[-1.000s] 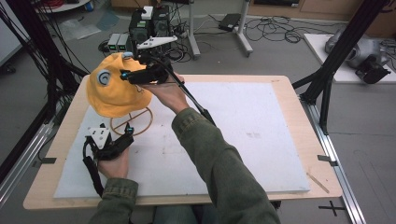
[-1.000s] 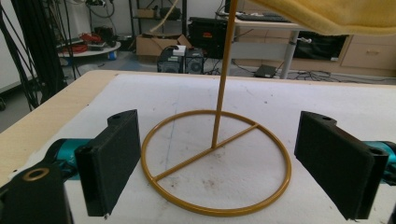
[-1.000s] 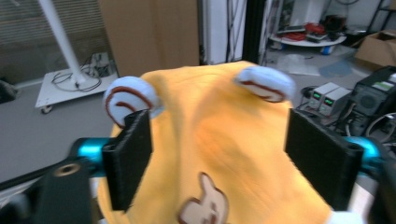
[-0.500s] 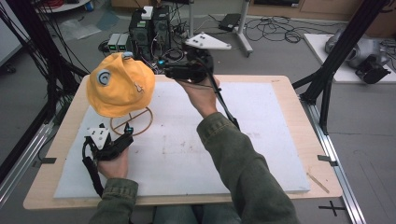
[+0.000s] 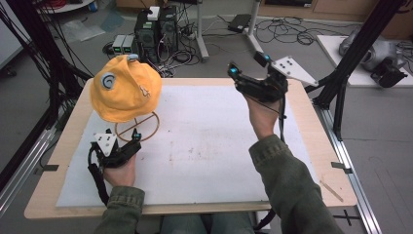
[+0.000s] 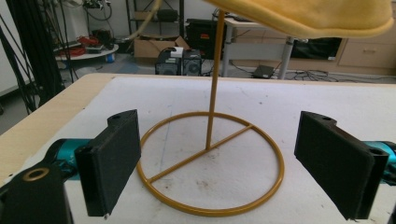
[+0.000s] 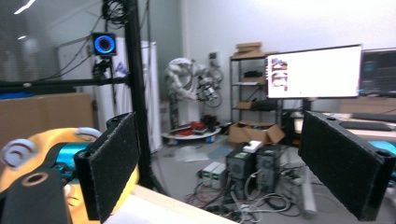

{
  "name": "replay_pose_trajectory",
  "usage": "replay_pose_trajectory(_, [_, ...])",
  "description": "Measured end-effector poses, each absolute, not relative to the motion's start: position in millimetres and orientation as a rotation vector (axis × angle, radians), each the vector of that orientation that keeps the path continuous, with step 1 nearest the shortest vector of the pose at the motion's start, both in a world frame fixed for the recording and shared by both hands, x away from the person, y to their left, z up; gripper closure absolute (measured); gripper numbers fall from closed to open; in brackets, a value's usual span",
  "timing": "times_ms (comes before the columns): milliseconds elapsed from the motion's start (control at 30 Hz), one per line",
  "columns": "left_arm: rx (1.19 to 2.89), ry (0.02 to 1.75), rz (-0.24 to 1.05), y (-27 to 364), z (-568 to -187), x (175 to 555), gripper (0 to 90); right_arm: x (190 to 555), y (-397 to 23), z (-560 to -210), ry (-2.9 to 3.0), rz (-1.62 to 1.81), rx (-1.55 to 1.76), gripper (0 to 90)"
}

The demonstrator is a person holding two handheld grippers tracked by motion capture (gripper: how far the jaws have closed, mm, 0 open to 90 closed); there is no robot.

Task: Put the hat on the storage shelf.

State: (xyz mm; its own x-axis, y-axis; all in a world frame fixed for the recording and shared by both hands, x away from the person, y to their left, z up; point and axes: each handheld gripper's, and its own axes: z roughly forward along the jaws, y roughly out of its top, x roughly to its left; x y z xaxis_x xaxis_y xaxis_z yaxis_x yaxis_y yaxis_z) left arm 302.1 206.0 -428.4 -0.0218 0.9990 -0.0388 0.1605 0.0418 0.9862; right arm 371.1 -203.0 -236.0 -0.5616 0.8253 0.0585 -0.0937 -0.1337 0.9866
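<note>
While the yellow cap (image 5: 125, 92) sits on its wire stand (image 5: 138, 127) at the upper left of the high view, the left gripper (image 5: 130, 146) waits just beside the stand's base, jaws wide and empty, whereas the right gripper (image 5: 243, 73), also open and empty, hangs well apart at upper center.

Wooden table (image 5: 73, 126) with white mat (image 5: 204, 141); grey floor (image 5: 370, 126) with cables (image 5: 292, 31) and computer boxes (image 5: 156, 29); lit monitor (image 7: 313, 70); shelving (image 7: 247, 88).

The room is bright with soft, even light. The right gripper view is a bit blurry. The monitor (image 7: 314, 71) glows very white.
</note>
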Motion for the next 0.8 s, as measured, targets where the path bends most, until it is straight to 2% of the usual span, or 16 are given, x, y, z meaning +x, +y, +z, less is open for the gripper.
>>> replay_pose_trajectory(100, [1.294,1.354,1.108,203,-428,302,14.9,365,-217,-243,1.444,1.764,0.859,12.6])
replay_pose_trajectory(333, [1.316,1.343,1.109,197,-429,302,14.9,344,-259,-286,1.437,1.675,0.924,12.6])
replay_pose_trajectory(800, [1.284,1.351,1.149,199,-428,300,14.9,325,-292,-361,1.411,1.57,1.081,12.5])
